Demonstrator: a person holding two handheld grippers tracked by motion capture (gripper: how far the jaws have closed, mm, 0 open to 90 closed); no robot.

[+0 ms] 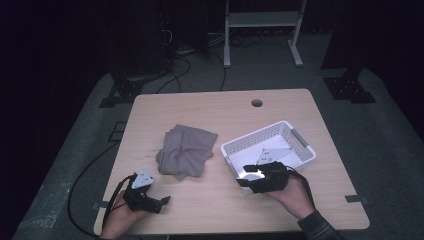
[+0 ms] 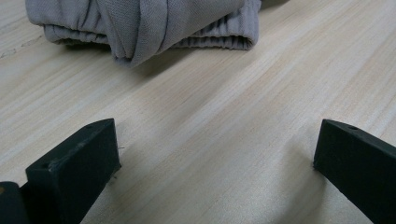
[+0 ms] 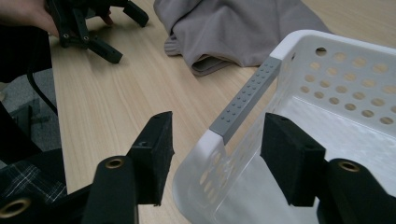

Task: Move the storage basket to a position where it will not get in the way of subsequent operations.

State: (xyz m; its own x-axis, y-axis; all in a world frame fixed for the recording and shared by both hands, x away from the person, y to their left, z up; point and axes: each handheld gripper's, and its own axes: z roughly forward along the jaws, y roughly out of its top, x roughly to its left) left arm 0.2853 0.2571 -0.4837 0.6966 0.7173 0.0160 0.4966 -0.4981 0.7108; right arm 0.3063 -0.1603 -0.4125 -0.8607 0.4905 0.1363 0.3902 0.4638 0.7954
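At lower right of the high view, the right gripper (image 1: 248, 176) straddles the near end of the white basket (image 1: 300, 155); in its own view the jaws stand either side of the grey handle (image 3: 246, 100), not pressing it. The left gripper (image 1: 159, 202), lower left, rests on the table (image 1: 210, 107) with jaws wide, below the folded grey cloth (image 1: 184, 151).

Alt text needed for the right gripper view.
The right tongs straddle the white basket at its grey handle, jaws apart, not yet pressing. Beyond lie a grey cloth and the left tongs on the wooden table.
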